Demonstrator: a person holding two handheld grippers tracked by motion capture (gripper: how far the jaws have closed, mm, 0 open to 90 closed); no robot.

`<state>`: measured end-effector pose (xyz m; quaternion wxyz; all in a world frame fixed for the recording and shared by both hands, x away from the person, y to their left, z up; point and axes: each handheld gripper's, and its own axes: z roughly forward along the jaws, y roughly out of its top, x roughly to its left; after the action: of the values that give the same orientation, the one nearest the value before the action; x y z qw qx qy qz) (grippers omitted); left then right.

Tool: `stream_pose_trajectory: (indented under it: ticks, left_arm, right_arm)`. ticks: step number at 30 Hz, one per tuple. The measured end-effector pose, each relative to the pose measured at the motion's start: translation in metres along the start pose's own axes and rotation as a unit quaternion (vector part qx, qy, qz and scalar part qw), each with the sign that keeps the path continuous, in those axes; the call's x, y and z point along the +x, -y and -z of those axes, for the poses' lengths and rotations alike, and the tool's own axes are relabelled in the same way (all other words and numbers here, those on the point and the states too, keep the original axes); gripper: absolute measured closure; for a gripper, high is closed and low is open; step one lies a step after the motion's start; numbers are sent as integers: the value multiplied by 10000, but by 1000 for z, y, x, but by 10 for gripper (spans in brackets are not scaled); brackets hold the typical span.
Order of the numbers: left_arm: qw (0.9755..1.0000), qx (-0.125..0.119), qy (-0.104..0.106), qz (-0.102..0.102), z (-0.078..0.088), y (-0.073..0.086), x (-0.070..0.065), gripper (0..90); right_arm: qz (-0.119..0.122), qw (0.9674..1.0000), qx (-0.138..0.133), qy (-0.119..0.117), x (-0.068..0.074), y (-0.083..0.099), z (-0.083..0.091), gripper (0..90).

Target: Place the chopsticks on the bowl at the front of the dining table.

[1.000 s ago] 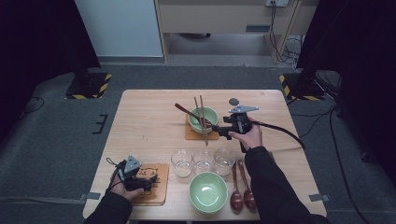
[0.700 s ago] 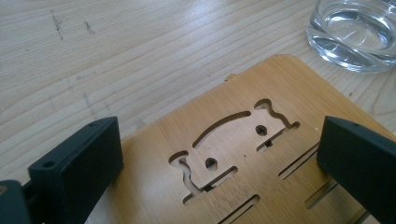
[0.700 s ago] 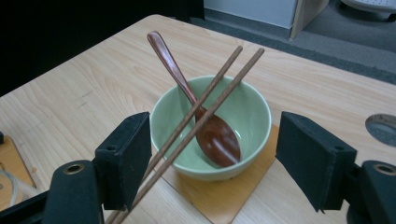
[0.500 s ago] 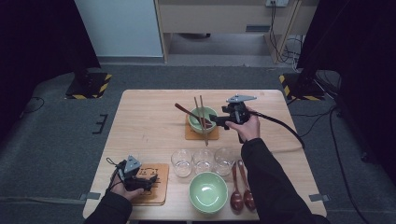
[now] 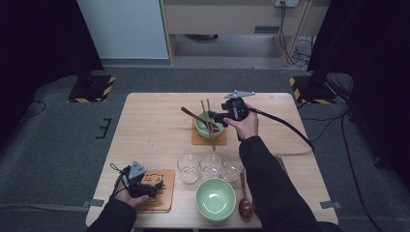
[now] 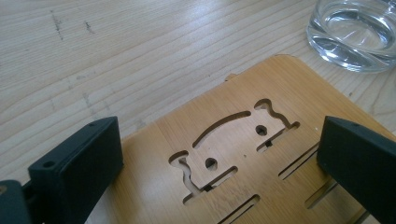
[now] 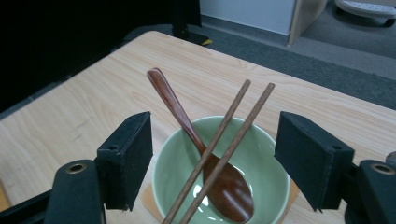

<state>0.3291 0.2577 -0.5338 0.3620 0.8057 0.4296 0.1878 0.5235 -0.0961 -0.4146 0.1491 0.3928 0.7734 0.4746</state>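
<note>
R hand lifted back; fingers wide above bowl.

The right gripper hangs in the air at about one o'clock from the table's middle, its jaws pointing toward nine o'clock and standing wide apart with nothing pressed between the pads. The right hand grips its body from the five o'clock side, and the dark-sleeved right forearm stretches back toward six o'clock. The left gripper lies low at about seven o'clock, held in the left hand, jaws aimed toward three o'clock and spread wide in its own view.
</note>
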Motion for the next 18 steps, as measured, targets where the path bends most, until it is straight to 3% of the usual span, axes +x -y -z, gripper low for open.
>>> stream_pose_trajectory:
  ticks: [18]
  left_arm:
    - [10000, -4, 7, -2, 0, 0, 0, 0]
  right_arm:
    - [-76, 9988, 246, 428, 0, 14, -47, 273]
